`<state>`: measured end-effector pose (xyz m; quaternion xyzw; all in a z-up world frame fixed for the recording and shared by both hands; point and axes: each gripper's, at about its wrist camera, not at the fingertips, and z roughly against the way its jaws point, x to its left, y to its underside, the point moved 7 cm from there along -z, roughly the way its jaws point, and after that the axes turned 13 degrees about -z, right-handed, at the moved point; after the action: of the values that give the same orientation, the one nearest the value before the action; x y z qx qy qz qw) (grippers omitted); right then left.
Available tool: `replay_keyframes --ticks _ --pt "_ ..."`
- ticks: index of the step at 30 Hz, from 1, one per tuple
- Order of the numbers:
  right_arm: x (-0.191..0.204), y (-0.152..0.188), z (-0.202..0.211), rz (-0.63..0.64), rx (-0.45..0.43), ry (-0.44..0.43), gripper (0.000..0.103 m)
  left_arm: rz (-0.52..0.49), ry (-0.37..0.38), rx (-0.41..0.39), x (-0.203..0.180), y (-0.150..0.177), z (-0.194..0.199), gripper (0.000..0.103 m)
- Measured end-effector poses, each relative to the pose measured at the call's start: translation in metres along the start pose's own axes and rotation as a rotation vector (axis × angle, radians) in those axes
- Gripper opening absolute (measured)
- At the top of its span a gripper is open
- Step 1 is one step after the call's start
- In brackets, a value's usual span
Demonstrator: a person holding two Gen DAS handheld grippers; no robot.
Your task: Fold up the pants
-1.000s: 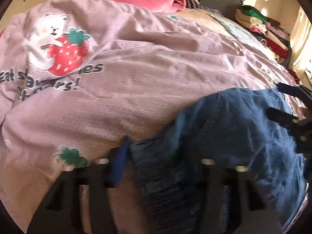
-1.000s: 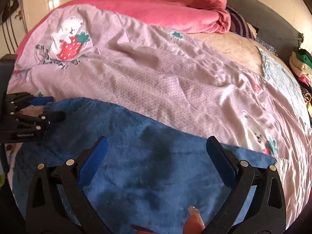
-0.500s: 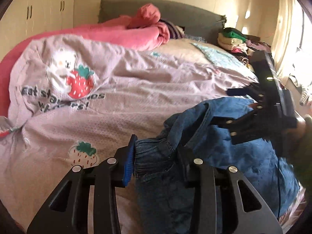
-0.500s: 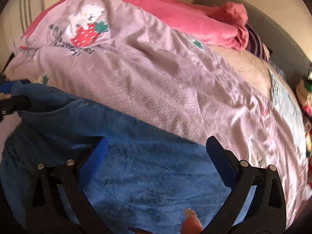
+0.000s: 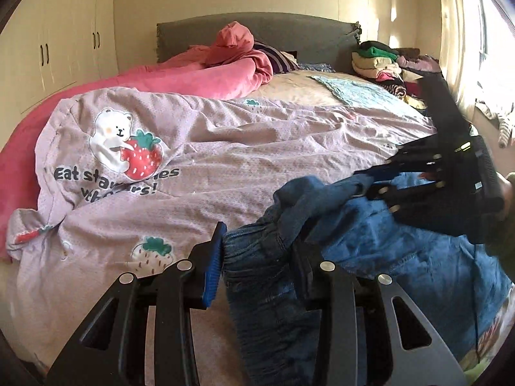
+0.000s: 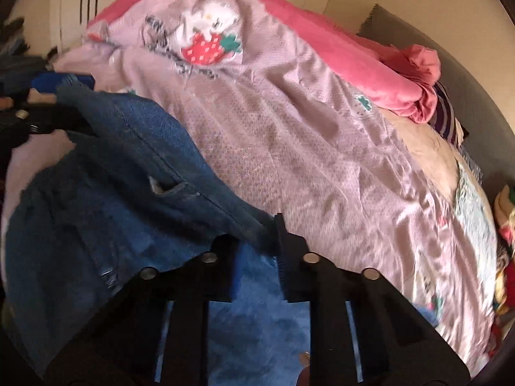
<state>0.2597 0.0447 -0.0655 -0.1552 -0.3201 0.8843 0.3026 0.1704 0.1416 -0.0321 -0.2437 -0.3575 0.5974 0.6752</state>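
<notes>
Blue denim pants [image 5: 370, 254] hang lifted over the near edge of a bed with a lilac strawberry-print quilt [image 5: 225, 160]. My left gripper [image 5: 257, 257] is shut on the gathered elastic waistband at the pants' left end. My right gripper [image 6: 257, 241] is shut on the upper edge of the pants [image 6: 96, 209]; it also shows in the left wrist view [image 5: 370, 183], pinching the denim at the right. In the right wrist view the left gripper [image 6: 64, 106] shows at the far left, blurred, holding the other end.
A pink blanket [image 5: 193, 70] lies bunched near the grey headboard [image 5: 289, 29]. A stack of folded clothes [image 5: 379, 64] sits at the far right of the bed. White wardrobes [image 5: 58, 48] stand to the left. A window [image 5: 482, 48] is at the right.
My right gripper went from wide open over the flat pants to shut on their upper edge. Both grippers have lifted the pants off the quilt, and the cameras have tilted up.
</notes>
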Motion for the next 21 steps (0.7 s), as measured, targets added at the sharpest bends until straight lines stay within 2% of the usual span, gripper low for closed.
replay_keyframes --ticks 6,16,21 --pt "0.0 0.018 0.047 -0.112 -0.058 -0.045 0.007 -0.018 -0.001 -0.008 -0.007 0.003 0.012 0.037" --pt "0.038 0.078 0.105 -0.234 -0.043 -0.139 0.006 -0.046 0.014 -0.006 -0.028 0.024 0.045 0.038" --pt "0.066 0.102 0.129 -0.237 -0.033 -0.192 0.006 -0.041 0.028 0.014 -0.03 0.045 0.06 0.039"
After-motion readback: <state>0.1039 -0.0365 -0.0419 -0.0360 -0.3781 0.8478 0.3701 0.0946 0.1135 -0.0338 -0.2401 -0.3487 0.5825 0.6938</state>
